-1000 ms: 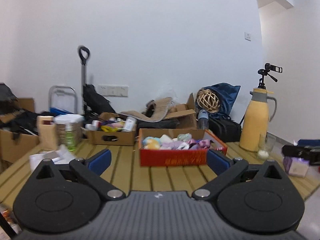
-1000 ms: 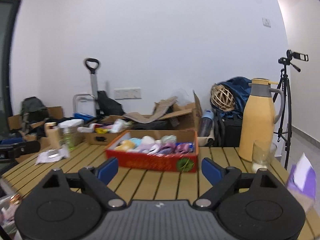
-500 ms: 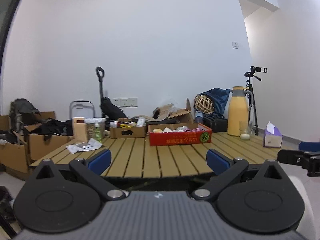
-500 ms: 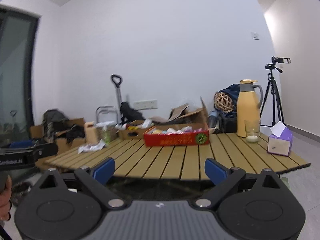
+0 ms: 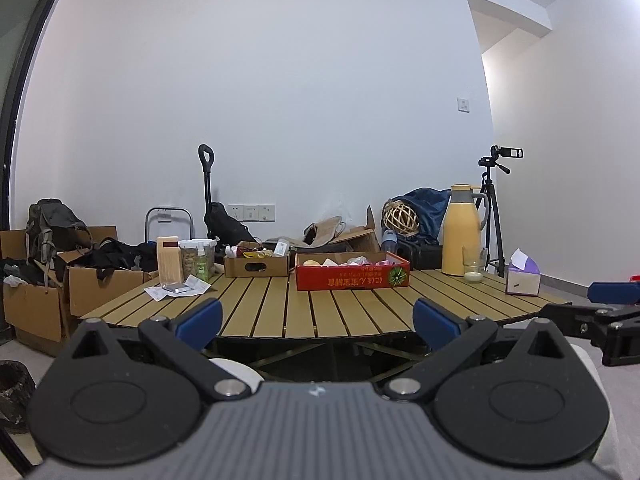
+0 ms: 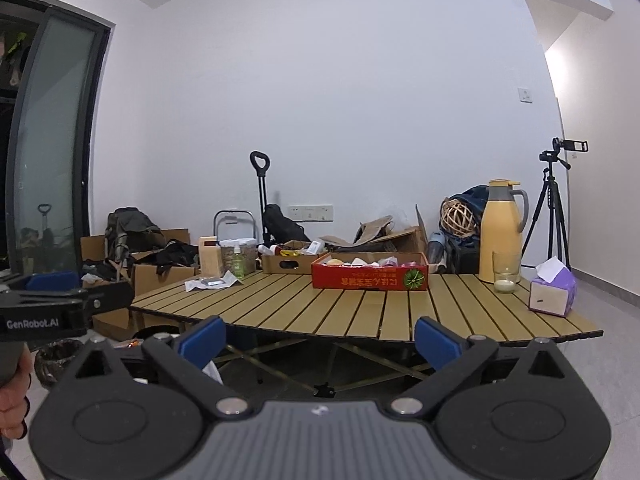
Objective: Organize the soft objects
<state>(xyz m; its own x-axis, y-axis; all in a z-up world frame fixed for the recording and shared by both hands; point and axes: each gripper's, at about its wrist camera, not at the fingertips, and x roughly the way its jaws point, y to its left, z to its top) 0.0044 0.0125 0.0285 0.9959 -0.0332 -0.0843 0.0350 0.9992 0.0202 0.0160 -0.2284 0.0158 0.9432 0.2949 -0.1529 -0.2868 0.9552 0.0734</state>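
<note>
A red cardboard box (image 5: 352,278) holding several soft coloured objects (image 5: 352,261) sits toward the back of the slatted wooden table (image 5: 320,308); it also shows in the right wrist view (image 6: 370,278). My left gripper (image 5: 318,320) is open and empty, held off the table's near edge, far from the box. My right gripper (image 6: 320,338) is open and empty, also back from the near edge. The right gripper shows at the right edge of the left wrist view (image 5: 608,308); the left one shows at the left edge of the right wrist view (image 6: 60,300).
On the table stand a brown cardboard box (image 5: 256,266), jars and a wooden block (image 5: 170,262), papers (image 5: 176,290), a yellow thermos (image 5: 464,236), a glass (image 5: 474,266) and a purple tissue box (image 5: 522,276). Cardboard boxes and bags (image 5: 52,280) sit on the floor at left; a tripod (image 5: 496,208) stands at right.
Both grippers have pulled back away from the table; the red box and table look much smaller and farther now. Both stay open and empty.
</note>
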